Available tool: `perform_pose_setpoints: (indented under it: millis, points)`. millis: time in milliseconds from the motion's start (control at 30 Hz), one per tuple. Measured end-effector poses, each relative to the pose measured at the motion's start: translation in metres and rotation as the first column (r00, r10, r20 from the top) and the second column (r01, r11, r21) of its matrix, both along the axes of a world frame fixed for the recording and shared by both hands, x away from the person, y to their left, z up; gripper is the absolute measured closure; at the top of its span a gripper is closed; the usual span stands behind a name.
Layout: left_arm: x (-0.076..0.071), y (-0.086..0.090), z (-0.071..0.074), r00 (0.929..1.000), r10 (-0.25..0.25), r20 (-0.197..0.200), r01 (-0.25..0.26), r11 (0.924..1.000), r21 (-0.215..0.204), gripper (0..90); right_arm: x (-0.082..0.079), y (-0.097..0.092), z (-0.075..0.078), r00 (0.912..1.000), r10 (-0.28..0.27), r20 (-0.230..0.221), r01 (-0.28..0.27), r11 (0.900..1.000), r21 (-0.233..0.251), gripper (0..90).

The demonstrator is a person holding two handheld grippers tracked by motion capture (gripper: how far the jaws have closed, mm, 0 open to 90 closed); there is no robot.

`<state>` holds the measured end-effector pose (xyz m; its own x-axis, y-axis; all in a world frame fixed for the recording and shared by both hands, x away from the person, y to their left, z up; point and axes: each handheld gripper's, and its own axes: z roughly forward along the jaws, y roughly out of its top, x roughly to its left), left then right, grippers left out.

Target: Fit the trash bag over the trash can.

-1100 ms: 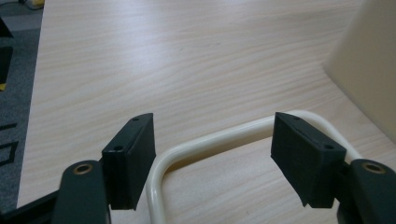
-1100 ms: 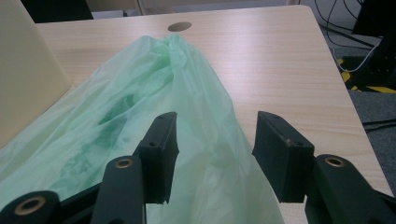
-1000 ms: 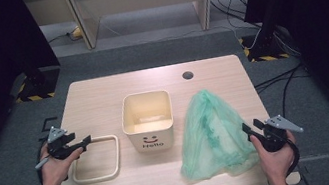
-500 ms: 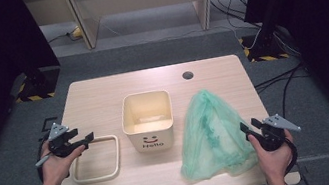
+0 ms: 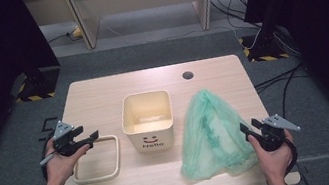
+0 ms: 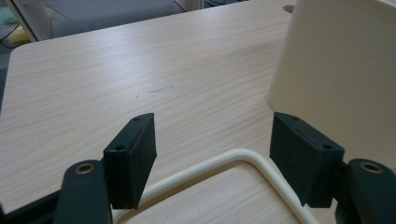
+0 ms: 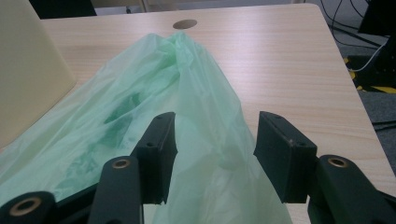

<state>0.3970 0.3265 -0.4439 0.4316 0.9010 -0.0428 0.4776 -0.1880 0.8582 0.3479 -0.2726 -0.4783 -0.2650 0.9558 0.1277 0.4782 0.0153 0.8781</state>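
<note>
So far nothing is lined: the bin (image 5: 148, 120) stands bare mid-counter, the frame (image 5: 96, 159) lies off it at its left, the bag (image 5: 213, 137) slumps at its right. Left hand-held gripper (image 6: 212, 154) gapes over the frame's corner, unclosed; right hand-held gripper (image 7: 215, 154), jaws just widening, straddles bag film ungripped.

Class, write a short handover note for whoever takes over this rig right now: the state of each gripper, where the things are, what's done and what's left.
Left gripper: open, empty, above the cream frame's far edge.
Right gripper: open; the green bag lies between its jaws, not pinched as far as the right gripper view shows.
Cream bin: upright mid-table, looks empty.
Done: nothing fitted yet.
Left, probably: grip the bag, line the bin, then add the frame.
</note>
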Motion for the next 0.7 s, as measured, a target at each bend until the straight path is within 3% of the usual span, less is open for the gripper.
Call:
perform_pose_setpoints:
  millis: [267, 700]
  points:
    - [-0.006, -0.019, 0.0, 0.9985, -0.054, 0.006, 0.054, 0.9985, -0.001, 31.4, 0.001, 0.002, 0.001, 1.0, 0.004, -0.007, -0.004, 0.9997, -0.022, 47.5]
    - [-0.013, -0.03, 0.002, 0.9955, -0.092, 0.023, 0.092, 0.9957, 0.002, 31.3, 0.014, 0.017, 0.006, 0.9983, 0.044, -0.037, -0.047, 0.9962, -0.073, 45.6]
